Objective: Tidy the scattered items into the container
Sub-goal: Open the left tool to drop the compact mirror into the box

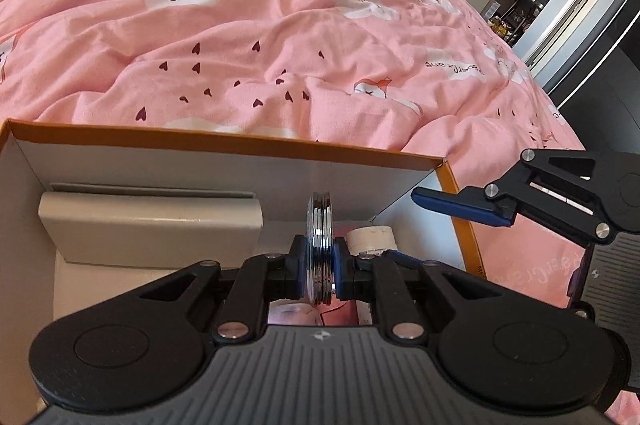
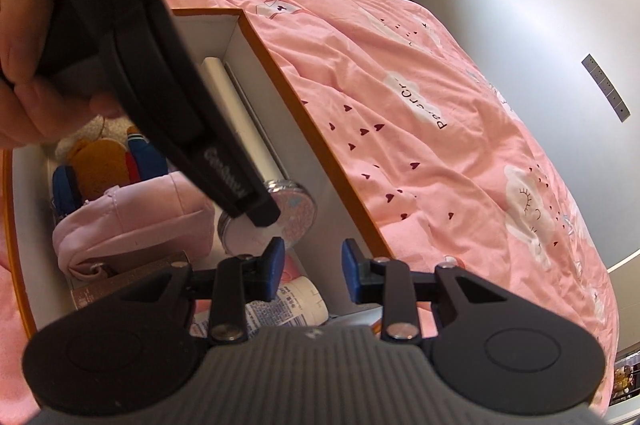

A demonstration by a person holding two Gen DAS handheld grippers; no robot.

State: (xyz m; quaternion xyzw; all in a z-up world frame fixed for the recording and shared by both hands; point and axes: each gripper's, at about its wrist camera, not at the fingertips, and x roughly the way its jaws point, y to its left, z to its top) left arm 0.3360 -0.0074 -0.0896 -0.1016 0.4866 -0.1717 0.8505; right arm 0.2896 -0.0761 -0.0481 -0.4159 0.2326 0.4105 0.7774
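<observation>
So the left gripper [image 1: 319, 267] is clamped on a round compact mirror [image 1: 319, 249] (chrome rim, glittery pink face), holding it on edge inside the orange-rimmed box [image 1: 248, 141] sitting on the pink duvet [image 1: 240, 37]. The right gripper [image 2: 312, 271] is spread apart with nothing in it, hovering at the box's near wall. A pink pouch [image 2: 136, 225], plush toy [image 2: 100, 165] and white jar [image 2: 296, 305] already lie inside.
</observation>
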